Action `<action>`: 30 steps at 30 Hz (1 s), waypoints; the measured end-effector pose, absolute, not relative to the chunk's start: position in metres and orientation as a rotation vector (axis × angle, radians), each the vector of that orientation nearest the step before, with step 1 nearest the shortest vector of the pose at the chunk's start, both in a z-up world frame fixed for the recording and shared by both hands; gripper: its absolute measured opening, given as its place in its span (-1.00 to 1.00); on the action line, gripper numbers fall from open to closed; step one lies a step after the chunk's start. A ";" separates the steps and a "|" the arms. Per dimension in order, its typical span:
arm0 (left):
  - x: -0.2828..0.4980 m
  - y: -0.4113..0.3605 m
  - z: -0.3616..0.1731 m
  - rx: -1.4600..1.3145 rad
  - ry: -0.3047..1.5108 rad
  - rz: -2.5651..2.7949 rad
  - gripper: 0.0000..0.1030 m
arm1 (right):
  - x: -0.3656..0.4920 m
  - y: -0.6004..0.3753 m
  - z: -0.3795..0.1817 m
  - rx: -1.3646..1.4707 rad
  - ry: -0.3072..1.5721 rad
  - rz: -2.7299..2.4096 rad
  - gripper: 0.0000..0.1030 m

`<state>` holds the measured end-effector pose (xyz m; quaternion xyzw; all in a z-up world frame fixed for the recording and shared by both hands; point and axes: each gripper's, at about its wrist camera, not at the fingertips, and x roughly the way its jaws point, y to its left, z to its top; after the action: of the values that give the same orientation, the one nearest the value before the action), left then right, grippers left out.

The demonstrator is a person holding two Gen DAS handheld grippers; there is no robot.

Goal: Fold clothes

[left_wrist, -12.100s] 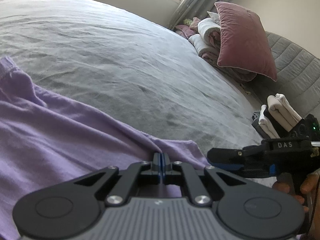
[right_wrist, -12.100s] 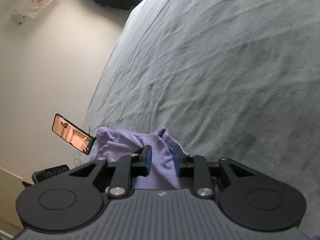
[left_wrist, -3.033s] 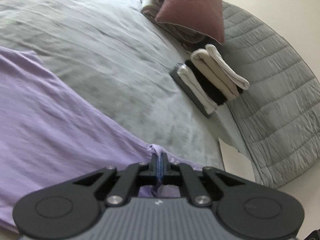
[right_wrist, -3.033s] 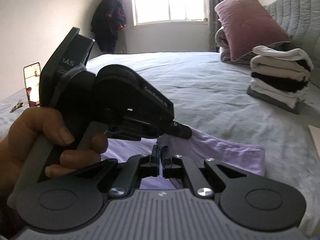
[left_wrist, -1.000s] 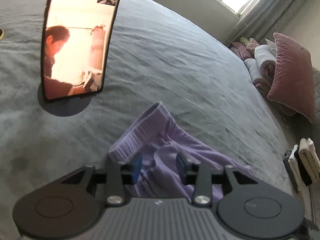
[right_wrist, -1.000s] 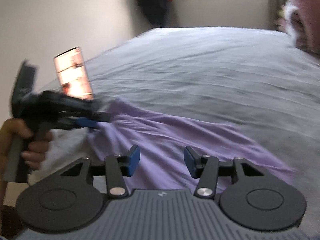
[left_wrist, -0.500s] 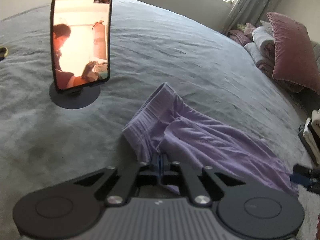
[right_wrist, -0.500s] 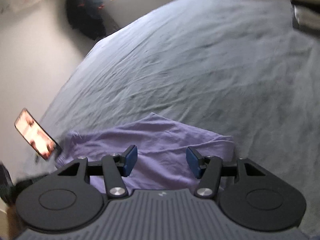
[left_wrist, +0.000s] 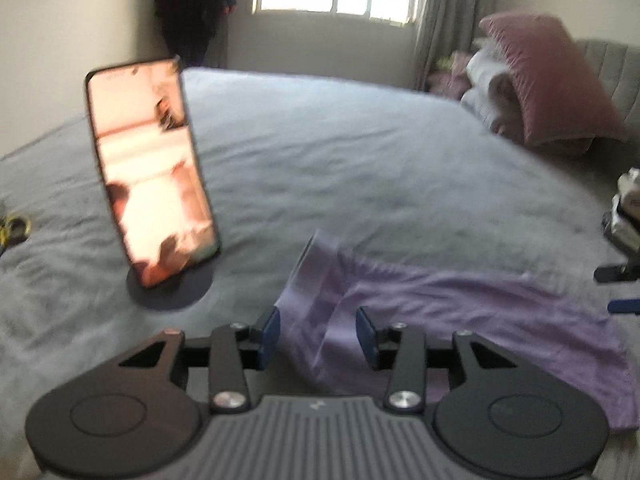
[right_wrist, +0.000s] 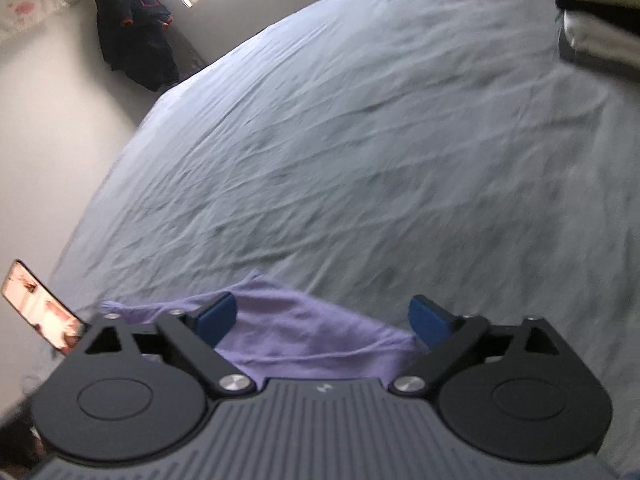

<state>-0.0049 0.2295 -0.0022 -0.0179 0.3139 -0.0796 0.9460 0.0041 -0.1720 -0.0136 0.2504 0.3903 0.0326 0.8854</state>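
Lavender garment [left_wrist: 460, 300] lies spread on the grey bed [left_wrist: 360, 168], near the edge where the person stands, with a ribbed band at its left end that is turned up a little. It looks like shorts or a similar piece, but the blur does not let me say more.

Both tools are over it. The left gripper [left_wrist: 318, 334] has its jaws opening, and cloth lies between the blue pads without being pressed. The right gripper [right_wrist: 322, 320] also has its jaws opening, already very wide, with the right end of the cloth between them and not pinched. So nothing is held now.

I judge that this is the pause between two folds: the garment is laid long and flat, and the person is about to take it again. The next move calls for closing each pair of jaws on one edge or corner, taking all layers together, and then bringing one end over the other evenly.

A phone [left_wrist: 152, 184] stands upright on a round base just beside the left end of the garment, so a wide swing there could knock it. A stack of folded clothes [right_wrist: 596, 20] waits well apart on the right, near a pink pillow [left_wrist: 548, 80]
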 end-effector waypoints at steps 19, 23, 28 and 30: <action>0.020 0.195 -0.031 -0.038 0.604 -0.142 0.39 | 0.010 -0.181 -0.018 0.433 0.846 0.043 1.00; 0.003 0.172 -0.015 -0.051 0.543 -0.177 0.72 | 0.012 -0.185 -0.020 0.380 0.851 -0.017 1.00; -0.027 0.129 -0.002 -0.021 0.541 -0.248 0.88 | 0.010 -0.186 -0.023 0.437 0.893 0.076 1.00; -0.045 0.111 -0.002 -0.008 0.545 -0.262 0.90 | 0.009 -0.186 -0.024 0.455 0.909 0.093 1.00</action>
<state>-0.0451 0.1112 -0.0017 -0.0042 0.2685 -0.1288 0.9546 0.0094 -0.1858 -0.0237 0.2177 0.4351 0.0443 0.8726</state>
